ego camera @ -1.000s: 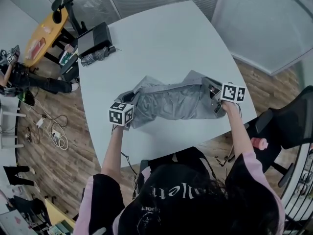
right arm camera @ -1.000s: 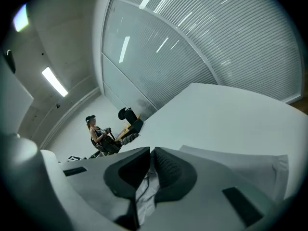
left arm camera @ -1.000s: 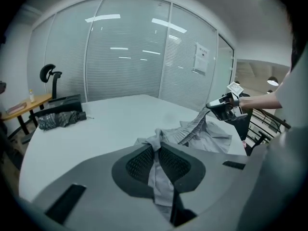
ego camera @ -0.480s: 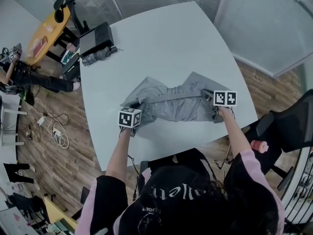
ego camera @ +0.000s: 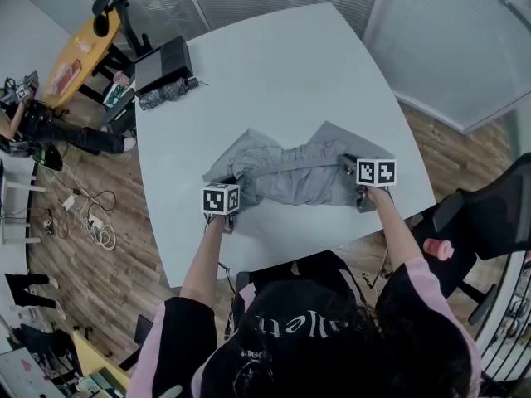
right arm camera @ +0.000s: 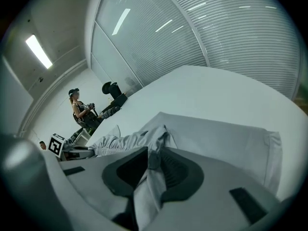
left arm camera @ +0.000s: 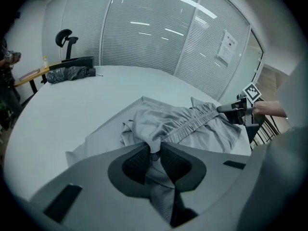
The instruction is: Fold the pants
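So, the grey pants [ego camera: 290,172] are lying bunched across the middle of the white surface [ego camera: 274,73]. The elastic waistband runs from the left gripper [left arm camera: 155,150] across to the right gripper [right arm camera: 154,155]. The left one has a fold of cloth nipped right at its fingertips [left arm camera: 137,162], and the right one has the other end of that edge caught between its fingers the same way. Both pairs of fingers are narrow with fabric in between, and both have just been easing open. My guess is this is the set-down: the carried edge is low on the surface and the pinch is about to go. Holding both ends at once makes sense, since it keeps the fold line straight between the fingers. Beyond the fingers the pants look pretty rumpled, so they probably need some smoothing before another fold.
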### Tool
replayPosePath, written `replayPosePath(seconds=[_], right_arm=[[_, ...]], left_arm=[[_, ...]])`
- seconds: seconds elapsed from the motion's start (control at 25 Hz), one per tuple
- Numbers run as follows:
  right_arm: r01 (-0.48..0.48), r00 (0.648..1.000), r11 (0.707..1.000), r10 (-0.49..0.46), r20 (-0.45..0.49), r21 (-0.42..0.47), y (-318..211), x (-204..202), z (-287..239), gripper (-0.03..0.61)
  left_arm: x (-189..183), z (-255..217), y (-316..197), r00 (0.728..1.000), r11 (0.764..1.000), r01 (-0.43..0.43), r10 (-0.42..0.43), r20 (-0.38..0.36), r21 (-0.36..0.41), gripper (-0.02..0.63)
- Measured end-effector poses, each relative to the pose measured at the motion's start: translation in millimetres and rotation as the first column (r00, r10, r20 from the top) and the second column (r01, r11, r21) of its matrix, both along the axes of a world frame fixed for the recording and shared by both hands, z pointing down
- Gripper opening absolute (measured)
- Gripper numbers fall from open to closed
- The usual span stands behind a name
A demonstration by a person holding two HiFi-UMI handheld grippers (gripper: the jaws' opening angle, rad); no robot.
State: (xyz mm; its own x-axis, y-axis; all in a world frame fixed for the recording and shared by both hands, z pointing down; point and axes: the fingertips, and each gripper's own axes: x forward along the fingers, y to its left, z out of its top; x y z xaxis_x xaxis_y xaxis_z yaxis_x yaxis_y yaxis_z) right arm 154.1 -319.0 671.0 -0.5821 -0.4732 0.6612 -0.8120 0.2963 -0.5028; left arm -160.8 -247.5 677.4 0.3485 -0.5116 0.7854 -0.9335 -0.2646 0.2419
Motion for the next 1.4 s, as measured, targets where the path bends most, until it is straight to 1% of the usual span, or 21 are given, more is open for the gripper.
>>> replayPosePath(seconds=[0.04,0.12,0.16,0.2,0.24,0.32,0.4,0.56,0.68,0.84,1.04,1.24,1.4], right_arm=[[0.014,1.0,1.0,-0.014,-0.002,0.006,0.6,-0.6,-4.5,0.083],[0.045,0.999,0.999,-0.045,-0.003,0.027,2.5,-1.3,-16.0,0.137],[0.057,0.998,0.998,-0.057,0.0,0.04,3.9,-0.9,-22.7,0.149],[0.066,0.998,0.996,-0.066,0.005,0.055,5.2,-0.2,-30.2,0.155],[0.073,0.997,0.994,-0.074,0.009,0.076,6.4,0.8,-39.0,0.155],[0.087,0.996,0.988,-0.09,0.018,0.129,9.4,1.9,-59.1,0.155],[0.095,0.994,0.978,-0.103,0.038,0.186,14.0,0.5,-78.9,0.155],[0.094,0.992,0.956,-0.115,0.06,0.279,30.8,-0.9,-113.1,0.155],[0.108,0.988,0.939,-0.138,0.072,0.325,49.5,-6.7,-131.3,0.155],[0.146,0.979,0.925,-0.187,0.085,0.352,80.4,-22.8,-144.1,0.153],[0.202,0.962,0.908,-0.254,0.098,0.368,114.1,-47.8,-147.9,0.15],[0.232,0.95,0.897,-0.292,0.109,0.376,126.8,-61.1,-148.9,0.143],[0.25,0.944,0.888,-0.313,0.108,0.387,134.6,-72.4,-154.3,0.137]], left_arm=[[-1.3,-1.8,0.2,1.0,1.0,0.005,-0.005,-0.008,0.001,0.069],[-6.3,-8.1,1.7,0.999,1.0,0.028,-0.027,-0.023,0.01,0.106],[-9.0,-13.4,2.6,0.998,0.999,0.045,-0.044,-0.034,0.019,0.143],[-10.9,-19.9,3.7,0.997,0.998,0.063,-0.061,-0.05,0.032,0.204],[-11.8,-26.7,5.3,0.994,0.996,0.079,-0.076,-0.073,0.046,0.222],[-10.9,-42.8,9.5,0.988,0.991,0.103,-0.092,-0.125,0.085,0.222],[-8.2,-61.4,15.4,0.982,0.984,0.117,-0.096,-0.161,0.131,0.222],[3.7,-97.0,32.0,0.98,0.97,0.114,-0.075,-0.184,0.216,0.221],[18.4,-121.3,45.9,0.979,0.957,0.099,-0.045,-0.196,0.272,0.221],[37.7,-144.9,65.6,0.977,0.943,0.094,-0.025,-0.213,0.319,0.221],[57.4,-157.0,89.5,0.969,0.935,0.114,-0.031,-0.243,0.337,0.219],[72.5,-162.6,106.6,0.976,0.931,0.092,-0.013,-0.219,0.352,0.209],[76.1,-168.1,117.8,0.973,0.928,0.1,-0.016,-0.23,0.359,0.202]])
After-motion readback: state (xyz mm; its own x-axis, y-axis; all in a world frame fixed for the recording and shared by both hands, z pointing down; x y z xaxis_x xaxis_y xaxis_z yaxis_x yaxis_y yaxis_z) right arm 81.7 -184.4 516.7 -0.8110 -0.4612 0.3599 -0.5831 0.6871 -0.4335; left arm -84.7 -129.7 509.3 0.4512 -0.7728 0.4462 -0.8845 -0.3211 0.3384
